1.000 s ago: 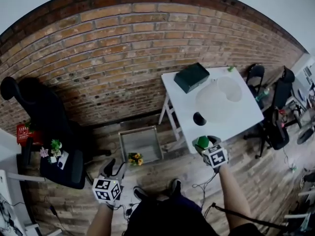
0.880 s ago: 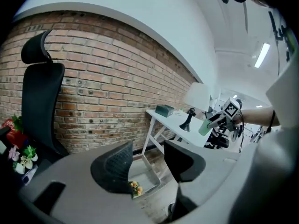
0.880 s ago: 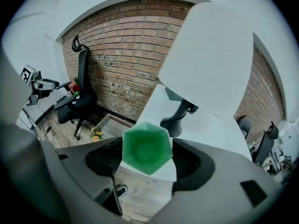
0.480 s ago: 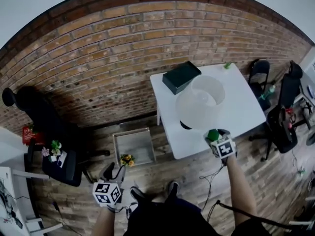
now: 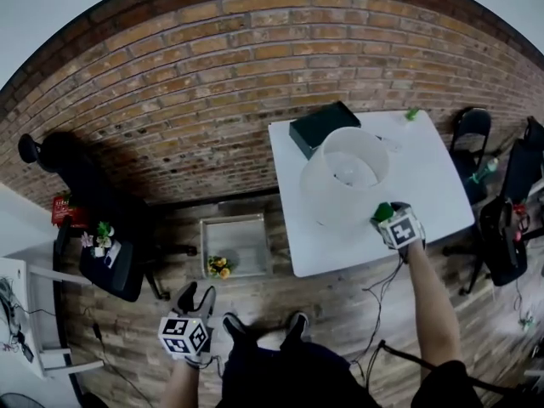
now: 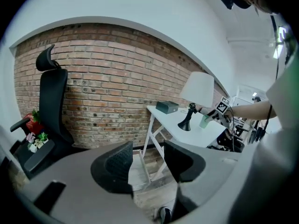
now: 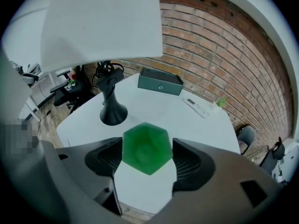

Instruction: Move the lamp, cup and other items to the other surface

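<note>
1. A brick wall [image 5: 212,100] runs behind everything.
2. The white desk [image 5: 433,177] stands with its far edge against that wall.
3. A black office chair [image 5: 85,194] stands well to the left of the desk.
4. The lamp [image 5: 344,177] stands on the desk's left half as the head view shows it. Its white shade hides its black base from above.
5. A shallow grey bin [image 5: 234,245] sits on the wood floor just off the desk's left edge, with a small bunch of flowers [image 5: 218,267] by its near rim.
6. A dark green box [image 5: 323,127] lies at the desk's far left corner.
7. The right gripper [image 5: 384,215] is over the desk's near edge, right of the lamp. Its jaws are clamped on either side of the green cup [image 7: 146,147], seen from above. Whether the cup touches the desktop cannot be told.
8. The left gripper [image 6: 147,162] hangs low over the floor, well away from the desk, with its jaws apart and nothing between them.
9. A remote control [image 7: 198,107] lies near the desk's far edge.
</note>
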`<action>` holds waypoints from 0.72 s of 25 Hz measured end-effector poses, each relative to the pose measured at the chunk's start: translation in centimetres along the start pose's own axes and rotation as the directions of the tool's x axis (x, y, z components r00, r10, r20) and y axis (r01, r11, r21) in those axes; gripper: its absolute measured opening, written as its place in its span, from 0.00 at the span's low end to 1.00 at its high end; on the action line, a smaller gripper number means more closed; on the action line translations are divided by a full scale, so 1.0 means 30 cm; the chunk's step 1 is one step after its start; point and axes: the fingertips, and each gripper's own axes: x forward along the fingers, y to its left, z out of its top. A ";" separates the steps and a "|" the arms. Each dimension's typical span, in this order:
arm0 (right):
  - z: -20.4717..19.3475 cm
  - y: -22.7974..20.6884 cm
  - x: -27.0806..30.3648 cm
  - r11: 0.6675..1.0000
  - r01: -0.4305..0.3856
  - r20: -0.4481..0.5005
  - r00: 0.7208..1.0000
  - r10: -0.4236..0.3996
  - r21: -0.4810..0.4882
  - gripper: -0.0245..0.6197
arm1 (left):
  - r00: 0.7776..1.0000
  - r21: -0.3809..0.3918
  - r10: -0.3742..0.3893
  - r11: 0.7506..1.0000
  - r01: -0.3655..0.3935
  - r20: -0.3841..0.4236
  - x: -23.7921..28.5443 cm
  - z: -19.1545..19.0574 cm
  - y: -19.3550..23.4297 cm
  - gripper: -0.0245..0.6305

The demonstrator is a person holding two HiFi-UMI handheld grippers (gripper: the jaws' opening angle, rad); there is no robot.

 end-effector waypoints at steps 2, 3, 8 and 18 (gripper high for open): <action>0.016 -0.028 0.038 1.000 -0.016 -0.009 1.000 0.016 -0.010 0.55 | 0.999 -0.013 0.025 1.000 -0.025 -0.021 -0.011 -0.029 0.000 0.35; 0.018 -0.045 0.054 1.000 -0.021 -0.023 1.000 0.021 -0.006 0.55 | 0.999 -0.021 0.034 0.999 -0.034 -0.033 -0.014 -0.040 -0.001 0.35; -0.038 -0.052 0.125 0.992 -0.083 -0.103 0.990 0.093 0.099 0.56 | 0.997 -0.024 0.045 0.999 -0.047 -0.061 -0.034 -0.076 -0.002 0.35; -0.042 -0.038 0.017 0.960 0.003 0.094 0.995 -0.031 0.280 0.62 | 0.998 -0.034 0.050 0.998 -0.051 -0.042 -0.070 -0.066 0.084 0.35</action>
